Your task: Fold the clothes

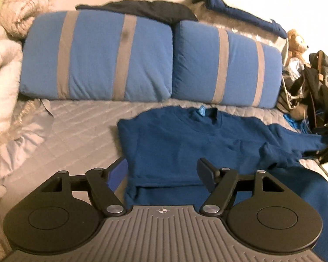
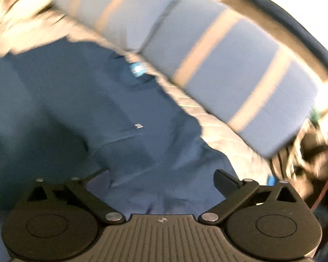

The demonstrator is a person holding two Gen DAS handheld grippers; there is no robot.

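Note:
A dark blue long-sleeved shirt [image 1: 185, 139] lies flat on the quilted bed, its collar label [image 1: 200, 110] toward the pillows and one sleeve [image 1: 295, 139] trailing off to the right. My left gripper [image 1: 161, 172] is open just above the shirt's near left part; its left finger sits at the shirt's left edge and neither pad presses the cloth. The right wrist view is blurred. There the same shirt [image 2: 98, 109] fills the left and middle, and my right gripper [image 2: 163, 180] stands wide open over it, holding nothing.
Two blue pillows with grey stripes [image 1: 98, 59] [image 1: 227, 65] line the head of the bed. Fluffy blankets [image 1: 8, 43] pile up at the left. Dark clothes [image 1: 142, 8] lie behind the pillows. A teddy bear [image 1: 296, 41] and black bags with straps [image 1: 317, 91] crowd the right edge.

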